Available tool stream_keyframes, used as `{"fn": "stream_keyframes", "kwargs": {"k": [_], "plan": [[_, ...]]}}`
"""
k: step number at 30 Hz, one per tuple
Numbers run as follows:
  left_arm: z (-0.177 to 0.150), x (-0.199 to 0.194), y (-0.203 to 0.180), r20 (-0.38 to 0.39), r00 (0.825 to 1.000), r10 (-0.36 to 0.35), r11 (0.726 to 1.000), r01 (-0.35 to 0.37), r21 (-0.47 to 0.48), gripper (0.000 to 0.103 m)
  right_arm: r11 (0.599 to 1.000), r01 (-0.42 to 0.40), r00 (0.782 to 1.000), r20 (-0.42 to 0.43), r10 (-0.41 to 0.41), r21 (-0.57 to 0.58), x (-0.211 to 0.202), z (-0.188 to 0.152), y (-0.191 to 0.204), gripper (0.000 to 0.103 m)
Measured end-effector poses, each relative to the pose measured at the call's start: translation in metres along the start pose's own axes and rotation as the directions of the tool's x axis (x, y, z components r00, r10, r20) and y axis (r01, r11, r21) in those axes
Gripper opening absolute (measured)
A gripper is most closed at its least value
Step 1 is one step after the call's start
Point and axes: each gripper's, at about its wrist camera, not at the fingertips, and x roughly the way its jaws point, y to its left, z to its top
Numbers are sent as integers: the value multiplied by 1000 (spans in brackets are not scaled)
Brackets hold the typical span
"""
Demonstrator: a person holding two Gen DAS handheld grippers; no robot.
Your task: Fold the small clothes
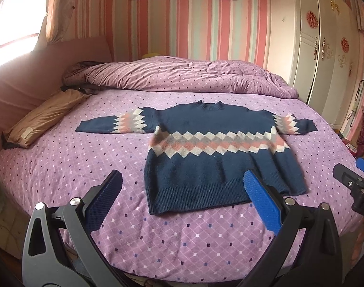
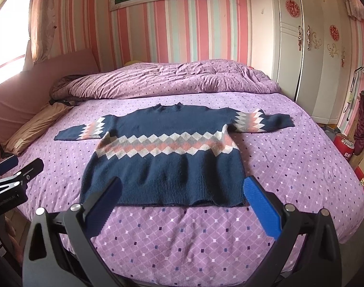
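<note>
Nothing is folded yet: the sweater (image 2: 165, 153) lies spread flat on the bed (image 2: 289, 167), both tongs (image 1: 182, 198) (image 2: 182, 198) gaping, empty.

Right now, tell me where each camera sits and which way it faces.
Left wrist: on the left hand-held gripper, open, facing across the bed at the sweater; right hand-held gripper at right edge.
Right wrist: on the right hand-held gripper, open, same facing; left one at left edge.
Shared: sweater, quilt, wardrobe.
</note>
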Motion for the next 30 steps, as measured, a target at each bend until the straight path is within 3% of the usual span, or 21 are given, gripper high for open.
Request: {"fn": "stream_keyframes", "kwargs": {"k": [2, 9, 15, 23, 30], "plan": [[-2, 0, 2, -1, 1000, -18, 1000, 18, -11, 100, 1000, 0, 1000, 2, 0, 1, 0, 1, 0, 102], [-4, 1, 1, 8, 1000, 25, 999, -25, 20, 100, 1000, 5, 1000, 6, -5, -4, -1, 2, 2, 102], [-5, 2, 6, 5, 992, 128, 992, -128, -12, 100, 1000, 8, 1000, -2, -8, -13, 0, 2, 3, 102], [-2, 0, 11, 8, 996, 86, 995, -85, -44, 100, 1000, 2, 1000, -17, -2, -24, 1, 1, 1, 102], [-5, -1, 1, 11, 996, 84, 996, -84, 7, 100, 1000, -7, 1000, -1, 7, 12, 0, 2, -4, 102]]}}
